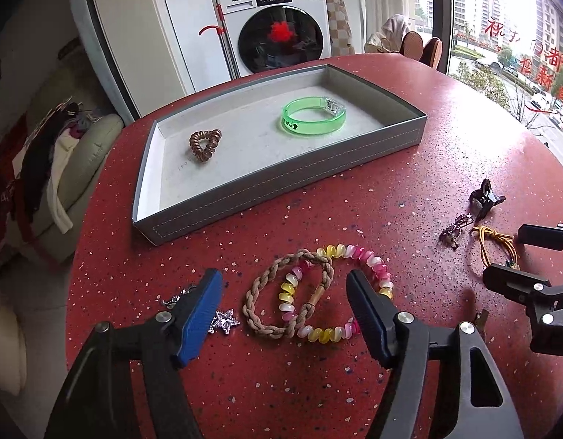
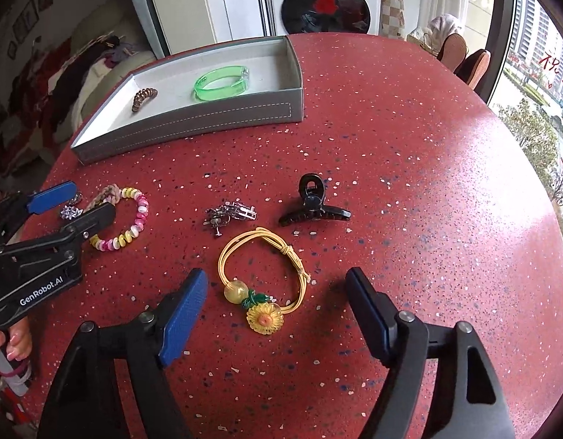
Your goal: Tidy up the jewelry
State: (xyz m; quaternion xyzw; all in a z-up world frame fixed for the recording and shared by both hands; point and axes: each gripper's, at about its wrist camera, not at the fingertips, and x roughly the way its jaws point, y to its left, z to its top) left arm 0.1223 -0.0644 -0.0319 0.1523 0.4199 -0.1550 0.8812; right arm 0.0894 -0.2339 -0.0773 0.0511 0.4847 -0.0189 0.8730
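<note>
Left wrist | tray (image 1: 288,197): 2 items | table (image 1: 427,190): 6 pieces | both tools released, nothing gripped

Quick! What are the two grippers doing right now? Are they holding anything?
Left gripper: open, holding nothing, poised around the braided hair tie.
Right gripper: open, holding nothing, poised around the yellow sunflower hair tie.

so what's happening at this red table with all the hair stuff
A person is sorting jewelry into a grey tray, a gripper in each hand. The tray already holds a green bangle and a brown coil tie. The left gripper, jaws open, hangs over the braided band and pink-yellow bracelet. The right gripper, also open, hangs over the sunflower hair tie. Nothing is gripped yet.
</note>
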